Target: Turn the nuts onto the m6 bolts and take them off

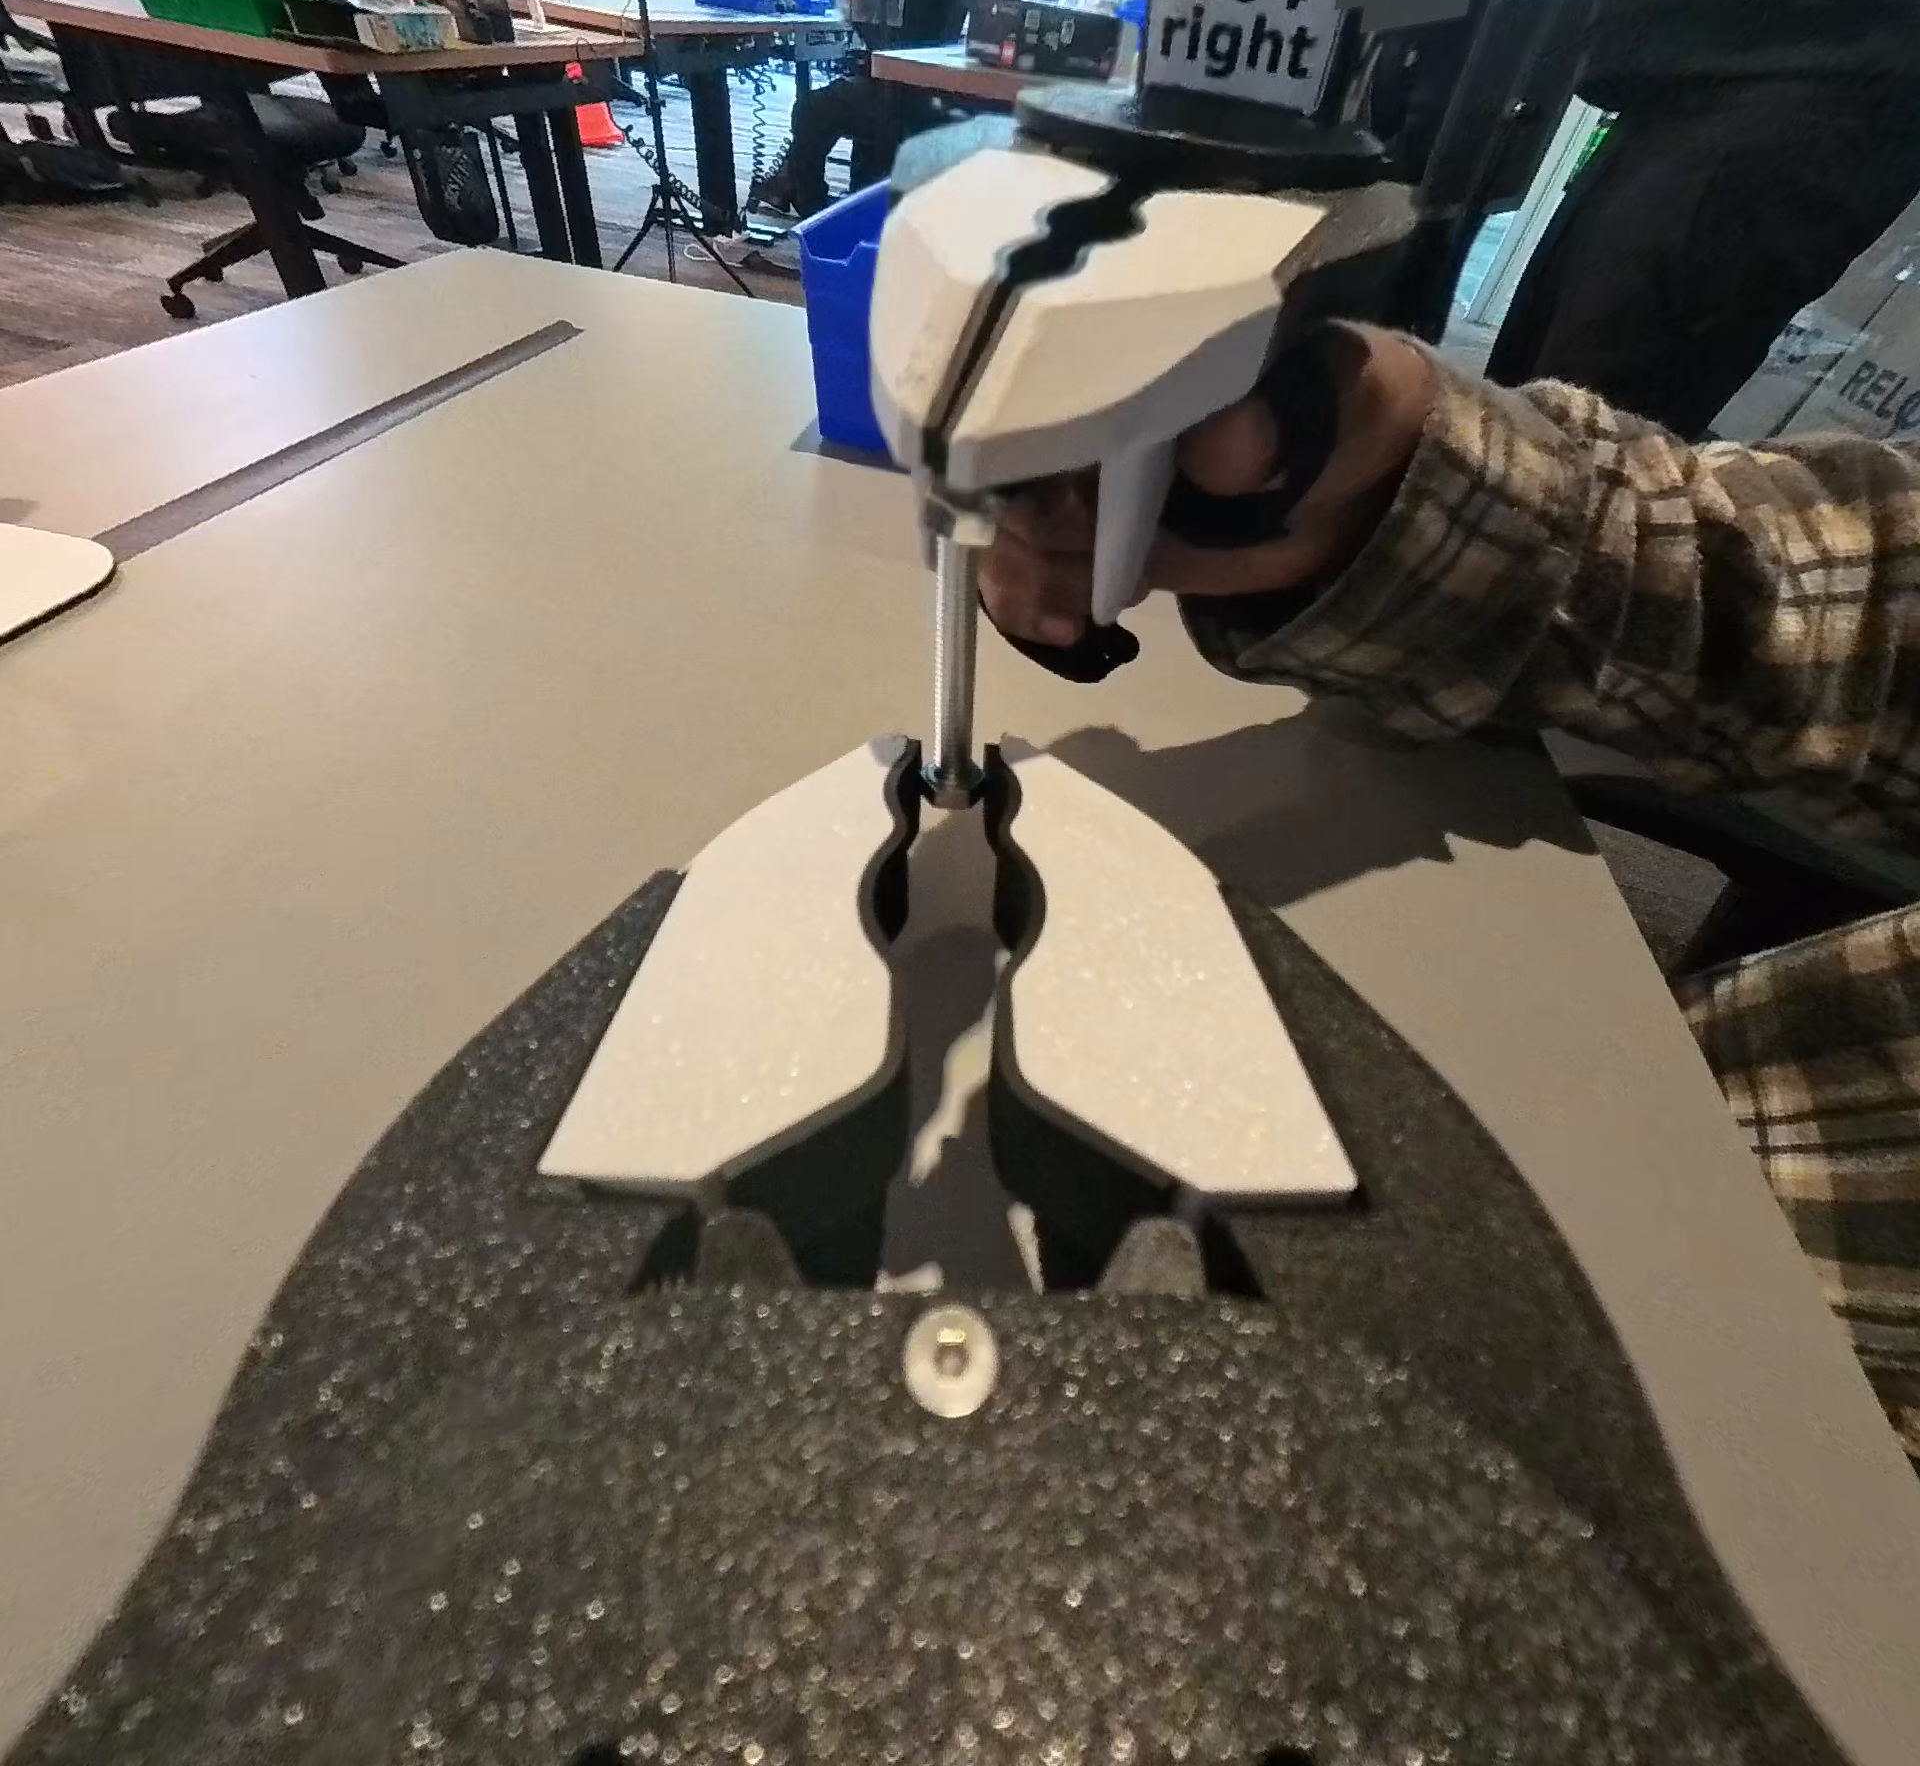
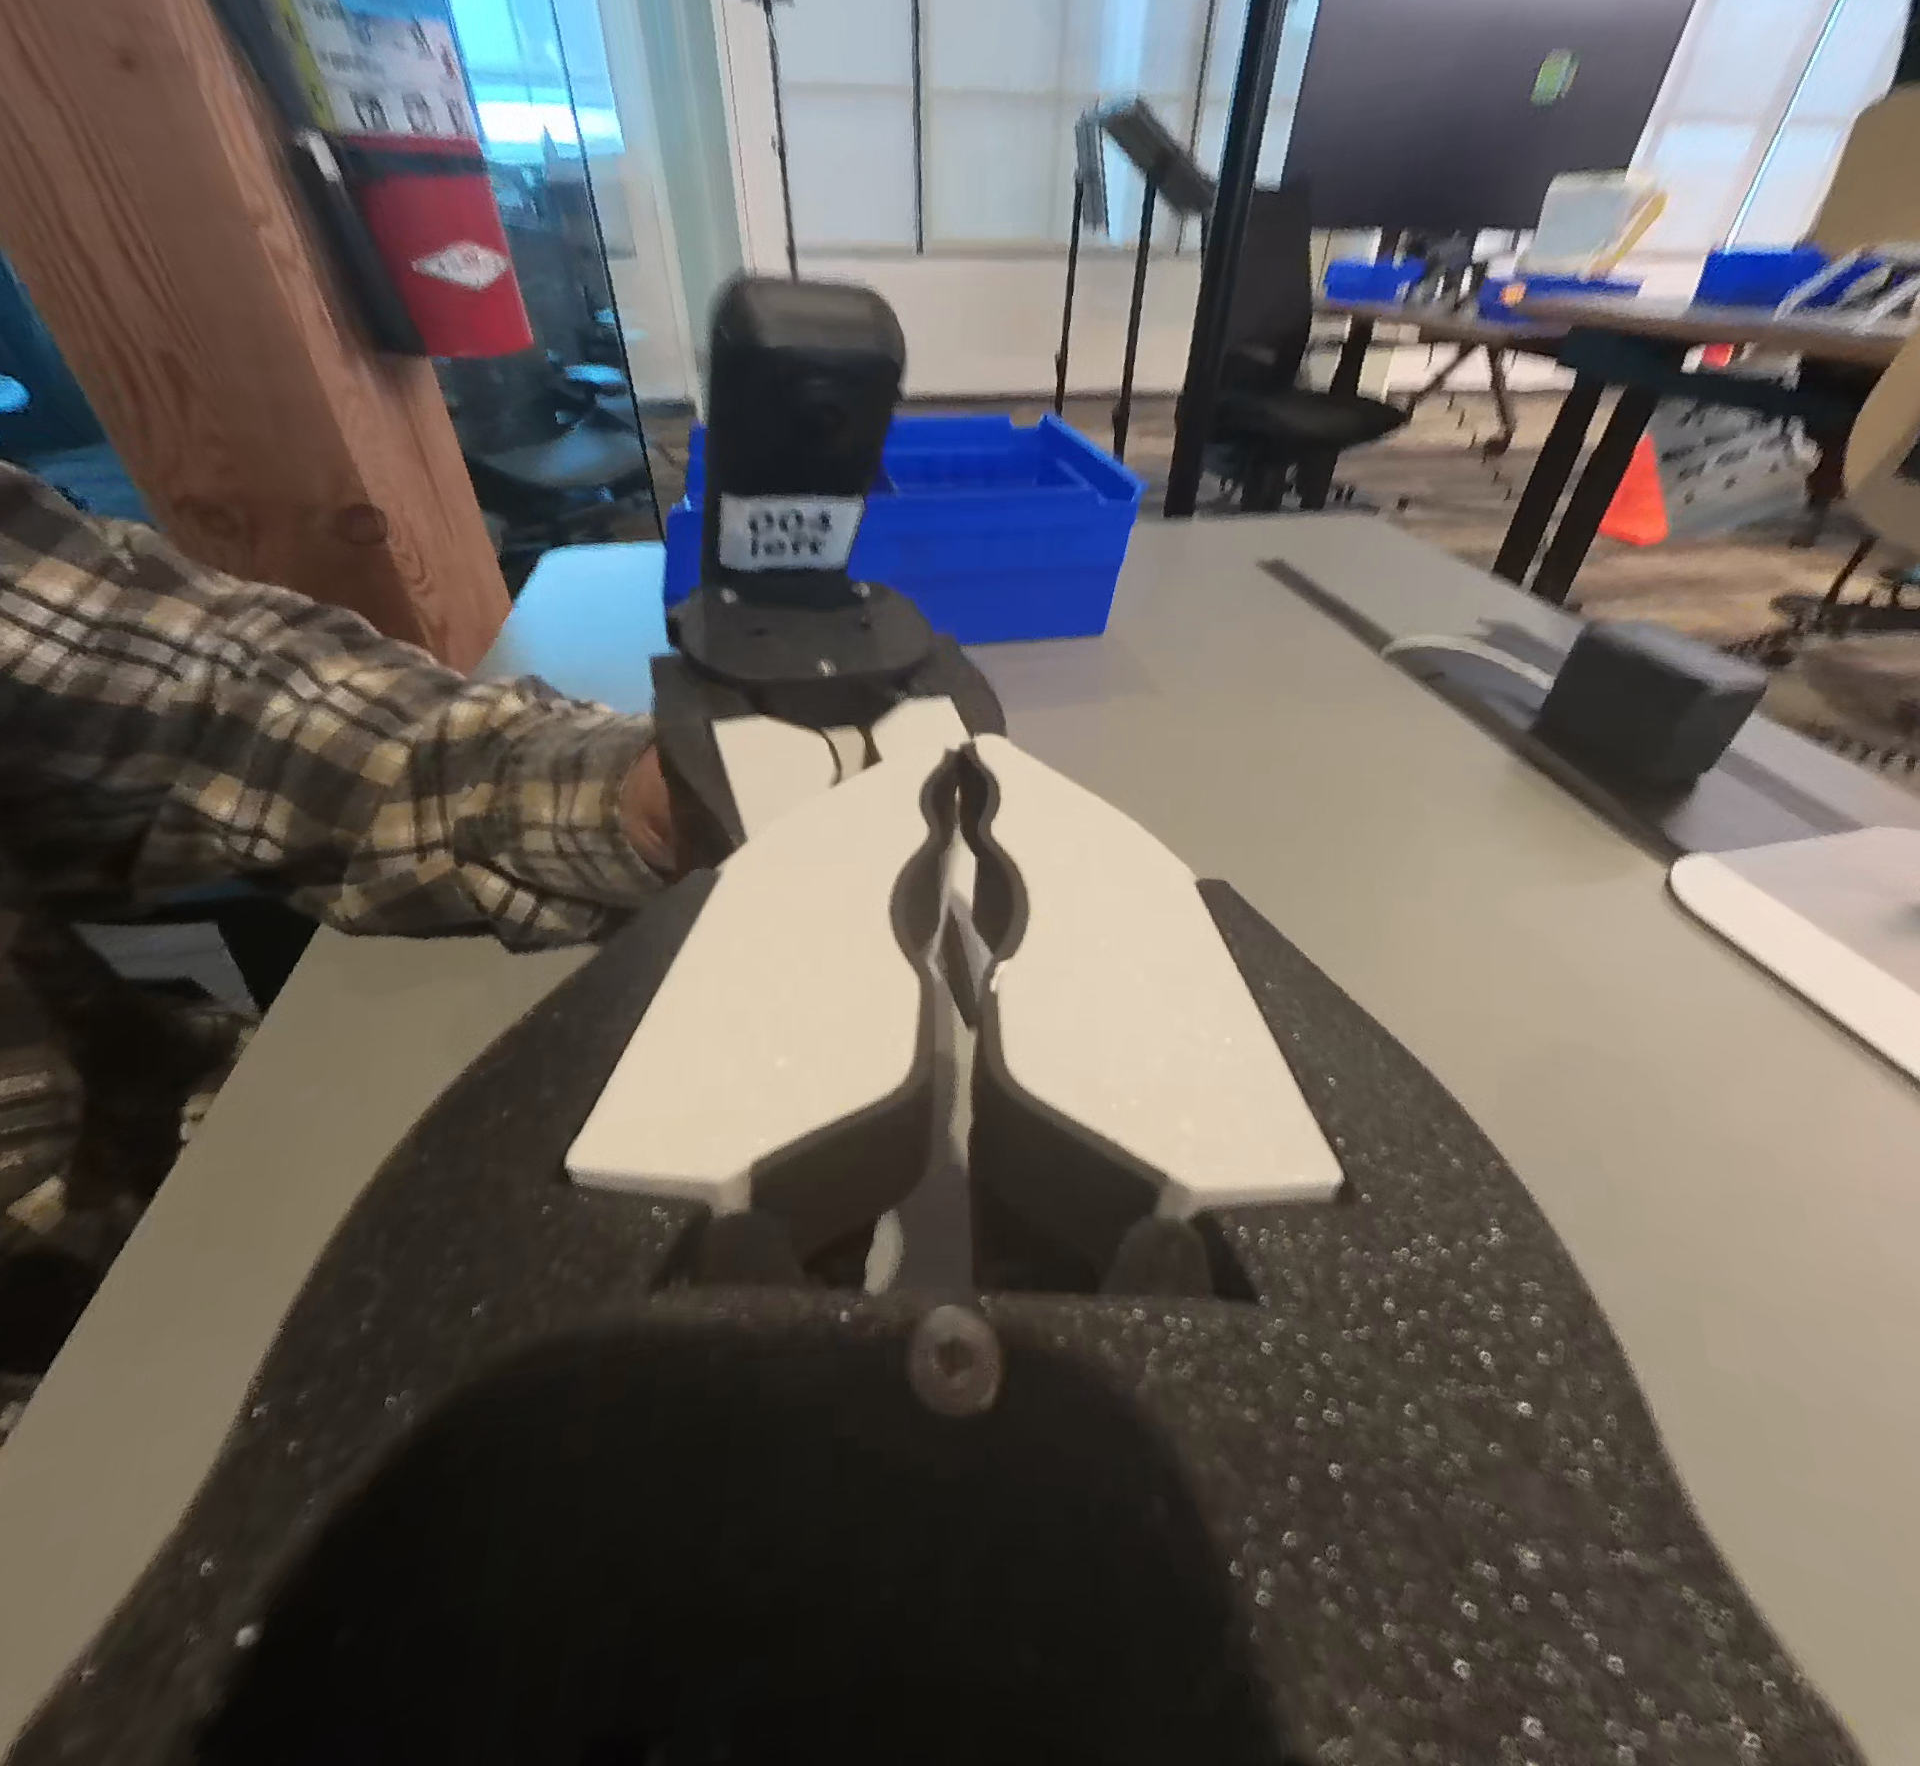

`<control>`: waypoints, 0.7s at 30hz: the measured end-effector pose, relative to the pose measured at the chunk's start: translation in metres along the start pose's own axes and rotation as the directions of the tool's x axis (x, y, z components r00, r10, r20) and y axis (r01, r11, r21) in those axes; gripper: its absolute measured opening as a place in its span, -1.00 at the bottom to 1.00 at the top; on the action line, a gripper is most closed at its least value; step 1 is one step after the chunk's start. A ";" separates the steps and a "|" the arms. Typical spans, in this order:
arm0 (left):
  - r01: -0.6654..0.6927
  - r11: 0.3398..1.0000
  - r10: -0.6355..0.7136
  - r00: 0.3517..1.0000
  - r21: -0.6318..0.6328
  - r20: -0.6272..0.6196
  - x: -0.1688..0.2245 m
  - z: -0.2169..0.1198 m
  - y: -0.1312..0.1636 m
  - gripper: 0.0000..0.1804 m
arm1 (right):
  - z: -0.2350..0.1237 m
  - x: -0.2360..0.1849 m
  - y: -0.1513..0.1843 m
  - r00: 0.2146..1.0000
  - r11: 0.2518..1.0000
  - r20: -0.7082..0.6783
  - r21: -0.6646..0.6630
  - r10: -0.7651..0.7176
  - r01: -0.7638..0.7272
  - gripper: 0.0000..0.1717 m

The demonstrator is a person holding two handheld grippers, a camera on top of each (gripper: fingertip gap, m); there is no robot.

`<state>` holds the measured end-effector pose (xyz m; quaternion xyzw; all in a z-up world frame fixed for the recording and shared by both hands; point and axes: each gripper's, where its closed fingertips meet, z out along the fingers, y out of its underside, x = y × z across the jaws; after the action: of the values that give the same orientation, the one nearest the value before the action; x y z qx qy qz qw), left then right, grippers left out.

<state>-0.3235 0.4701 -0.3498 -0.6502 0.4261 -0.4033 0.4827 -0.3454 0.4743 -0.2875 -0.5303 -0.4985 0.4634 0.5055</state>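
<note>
In the left wrist view my left gripper [image 1: 954, 773] is shut on the hex head at the bottom of a silver bolt [image 1: 956, 656]. It holds the bolt upright above the grey table [image 1: 416, 781]. My right gripper [image 1: 940, 495] reaches down from above with its fingers closed together at the bolt's top end. A silver nut [image 1: 961, 527] sits on the thread just under those fingertips. In the right wrist view my right gripper [image 2: 964, 766] shows shut, with the left gripper [image 2: 847, 750] right behind it. The bolt and nut are hidden there.
A blue bin [image 1: 842, 334] stands at the table's far edge and also shows in the right wrist view [image 2: 987, 532]. A black box [image 2: 1647, 708] sits on a dark strip. A white pad [image 2: 1808, 927] lies at the right. A plaid sleeve [image 1: 1558, 573] reaches in.
</note>
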 end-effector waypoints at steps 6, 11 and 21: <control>0.000 1.000 0.000 1.000 -0.006 0.000 0.000 0.000 0.001 -0.88 | 0.000 0.002 0.006 1.000 1.000 0.005 -0.013 0.029 -0.029 -1.00; 0.000 1.000 0.000 1.000 -0.001 0.000 0.000 0.000 0.000 -0.88 | 0.001 0.001 0.006 0.999 0.999 0.019 0.001 0.048 -0.048 -1.00; 0.001 1.000 -0.001 1.000 -0.002 0.001 0.000 0.000 0.001 -0.88 | -0.003 0.003 -0.001 0.997 0.995 0.029 0.064 0.072 -0.074 -1.00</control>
<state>-0.3234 0.4702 -0.3507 -0.6510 0.4259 -0.4031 0.4820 -0.3425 0.4774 -0.2862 -0.5252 -0.4703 0.5046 0.4984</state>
